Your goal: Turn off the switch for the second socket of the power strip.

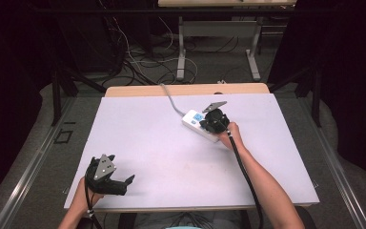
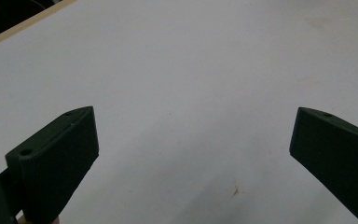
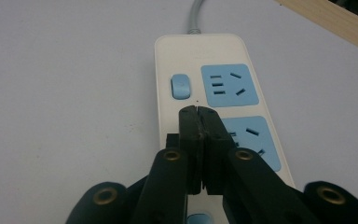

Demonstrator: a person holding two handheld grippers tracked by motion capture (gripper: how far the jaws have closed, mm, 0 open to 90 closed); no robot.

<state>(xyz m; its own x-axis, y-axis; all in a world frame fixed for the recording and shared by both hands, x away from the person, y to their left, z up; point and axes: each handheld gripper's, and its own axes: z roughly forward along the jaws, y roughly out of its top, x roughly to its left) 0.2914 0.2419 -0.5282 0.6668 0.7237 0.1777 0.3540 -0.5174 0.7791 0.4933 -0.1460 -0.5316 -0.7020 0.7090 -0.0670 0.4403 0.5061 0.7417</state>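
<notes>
Nearest the high camera, the left gripper rests at the near left corner of the counter, held low in the person's left hand with its jaws spread wide and nothing between them. It looks parked there, out of the way of the other arm.

Farther across, the right gripper hangs over a white power strip lying right of centre toward the far edge, its grey cord running off the back of the counter. The jaws are pressed together and empty, the closed tip pointing down at the strip; held like that, it reads as a poking tool, probably aimed at a switch.

From above, the gripper body hides most of the strip. The right gripper view lays it open: blue socket panels, a blue rocker switch just ahead of the tip. The left gripper view adds a faint brown speck on the bare surface.
</notes>
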